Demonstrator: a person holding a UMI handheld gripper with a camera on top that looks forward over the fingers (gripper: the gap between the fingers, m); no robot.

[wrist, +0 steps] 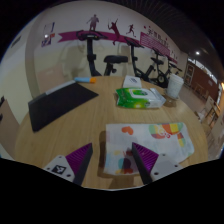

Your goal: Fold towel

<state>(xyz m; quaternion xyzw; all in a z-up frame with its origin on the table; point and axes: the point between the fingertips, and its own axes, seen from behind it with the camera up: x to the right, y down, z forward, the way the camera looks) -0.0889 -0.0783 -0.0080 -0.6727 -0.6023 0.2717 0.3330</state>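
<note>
A white towel [140, 140] with a colourful printed pattern lies spread on the wooden table [85, 125]. Its near left part lies between and just ahead of my fingers. My gripper [110, 162] is open, with the purple pads [78, 160] apart on either side of the towel's near edge. Nothing is held between the fingers.
A dark mat [58, 102] lies on the table to the left. A green and white wipes pack [136, 97] sits beyond the towel, with a white cup [175, 87] to its right and a blue and white item [84, 77] farther back. Exercise machines [92, 50] stand behind.
</note>
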